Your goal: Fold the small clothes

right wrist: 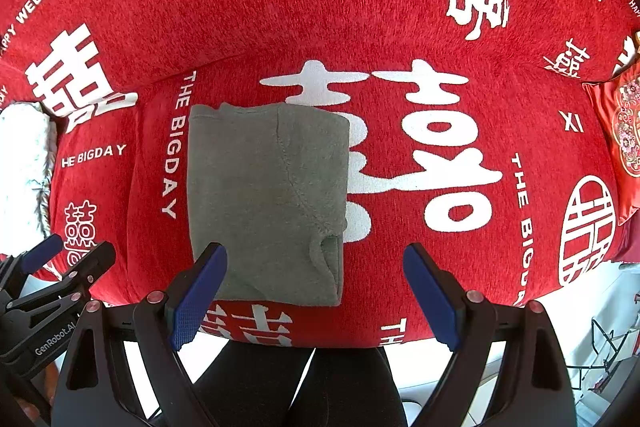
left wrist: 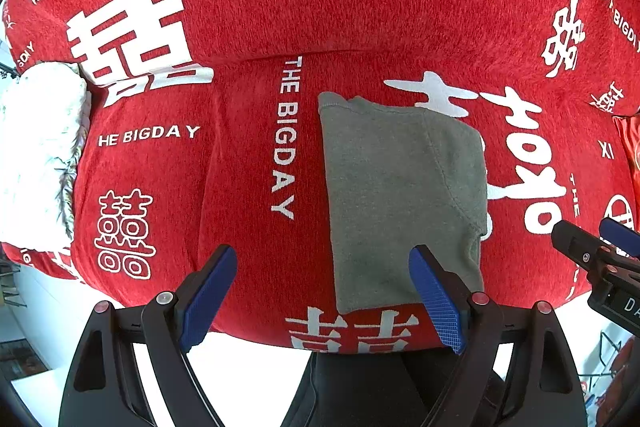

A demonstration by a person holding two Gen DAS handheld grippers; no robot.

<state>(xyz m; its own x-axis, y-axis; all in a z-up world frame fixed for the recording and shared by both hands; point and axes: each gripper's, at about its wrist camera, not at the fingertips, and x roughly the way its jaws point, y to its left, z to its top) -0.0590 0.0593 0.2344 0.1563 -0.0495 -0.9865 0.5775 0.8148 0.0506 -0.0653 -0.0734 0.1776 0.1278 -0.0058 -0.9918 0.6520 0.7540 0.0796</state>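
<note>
A small grey garment (left wrist: 400, 195) lies folded into a flat rectangle on the red sofa seat; it also shows in the right wrist view (right wrist: 264, 199). My left gripper (left wrist: 324, 287) is open and empty, held above the seat's front edge, its right finger over the garment's near edge. My right gripper (right wrist: 316, 287) is open and empty, its left finger over the garment's near left corner. Each gripper shows at the edge of the other's view: the right one (left wrist: 600, 251), the left one (right wrist: 52, 267).
The sofa wears a red cover (left wrist: 280, 7) with white characters and "THE BIGDAY" lettering. A white fluffy cushion (left wrist: 36, 155) sits at the left end. A red embroidered cushion (right wrist: 624, 123) sits at the right. White floor lies below the seat edge.
</note>
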